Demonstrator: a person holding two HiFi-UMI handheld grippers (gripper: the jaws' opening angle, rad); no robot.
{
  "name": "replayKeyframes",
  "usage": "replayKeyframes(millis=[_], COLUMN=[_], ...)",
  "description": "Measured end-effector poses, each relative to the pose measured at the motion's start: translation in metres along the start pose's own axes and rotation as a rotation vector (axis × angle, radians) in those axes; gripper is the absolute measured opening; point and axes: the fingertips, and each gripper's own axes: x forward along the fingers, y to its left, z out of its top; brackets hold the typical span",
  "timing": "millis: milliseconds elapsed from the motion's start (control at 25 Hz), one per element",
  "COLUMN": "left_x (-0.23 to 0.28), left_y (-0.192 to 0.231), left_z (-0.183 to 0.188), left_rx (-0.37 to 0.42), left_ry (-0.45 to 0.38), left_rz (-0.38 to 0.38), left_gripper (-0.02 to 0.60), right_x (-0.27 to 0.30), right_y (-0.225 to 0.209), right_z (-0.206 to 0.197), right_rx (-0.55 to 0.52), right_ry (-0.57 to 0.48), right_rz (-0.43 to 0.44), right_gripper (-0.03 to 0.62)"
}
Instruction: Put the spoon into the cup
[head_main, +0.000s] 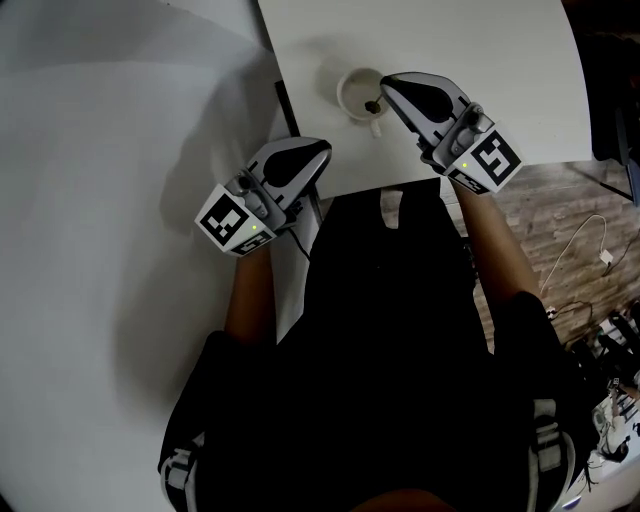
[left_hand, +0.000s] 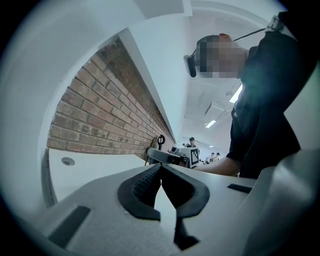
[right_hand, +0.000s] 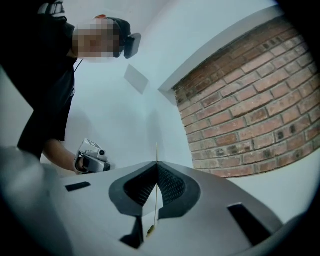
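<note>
Clamped between the shut pads of the right gripper (right_hand: 156, 165), nearest that gripper's own camera, sits the spoon (right_hand: 155, 199), seen edge-on as a thin pale sliver; its long axis runs about upright, crossing the level jaws at their tips, with a short stub poking above them and the longer part dropping below to a small yellowish end that points down; in the head view that lower end seems to be the dark spot inside the rim of the white cup (head_main: 344, 95), right under the gripper's nose, though I cannot tell whether it touches the bottom; the cup stands on the white table (head_main: 470, 40), near its front edge; the step in hand looks like the placing itself, with the spoon poised in or just over the mouth; the next move calls for a straight drop until the end rests inside, then parting the jaws and drawing back without nudging the rim; the left gripper (head_main: 322, 148) hangs by the table's near corner, well apart from the cup, jaws together on nothing.
</note>
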Motion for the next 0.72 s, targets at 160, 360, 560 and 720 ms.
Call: replayKeyframes(millis=[160,360,560,720], left_x=[-0.010,-0.009,-0.014,-0.021], left_y=[0.015,0.010,0.017,0.020], left_z=[-0.010,-0.016,-0.017,-0.016], left_rx=[-0.001,-0.024,-0.043,-0.044], left_ry=[0.006,0.024,0.004,0.002], left_rz=[-0.015,-0.033,-0.021,-0.008], left_gripper=[0.017,0.017,0.017,0.017], right_x=[0.021,0.030,0.038,0.042], right_y=[-0.010,-0.010,-0.011,-0.009], right_z=[-0.048,-0.080,-0.094,-0.102], right_rx=[-0.014,-0.038,-0.094,-0.115], right_ry=[0.064,0.145,0.197,0.226], right_rz=[-0.013,-0.009,-0.003,-0.005], right_gripper=[0.006,0.005,0.006,0.006])
